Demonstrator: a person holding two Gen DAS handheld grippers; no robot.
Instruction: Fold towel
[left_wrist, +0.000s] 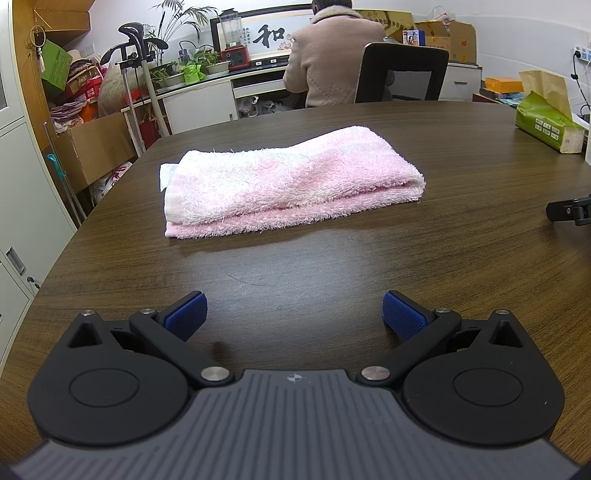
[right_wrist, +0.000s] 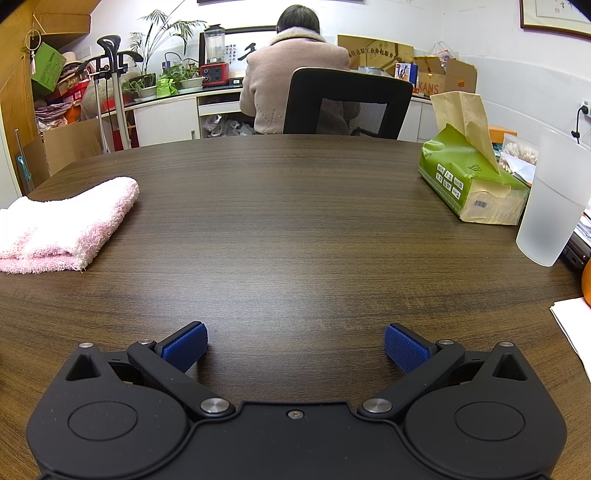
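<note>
I see the folded pink towel (left_wrist: 288, 184) lying lengthwise left to right on the table (left_wrist: 332, 266); a tissue pack (right_wrist: 469, 181) sits well right of it. Both left gripper (left_wrist: 294, 314) and right gripper (right_wrist: 295, 345) jaws are spread, empty.

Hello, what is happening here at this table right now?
A person is holding two handheld grippers over a dark wooden table for a towel-folding task. The pink towel lies folded on the table, untouched. The left gripper and right gripper are both open and empty, short of the towel. Someone else sits at a desk behind.
</note>
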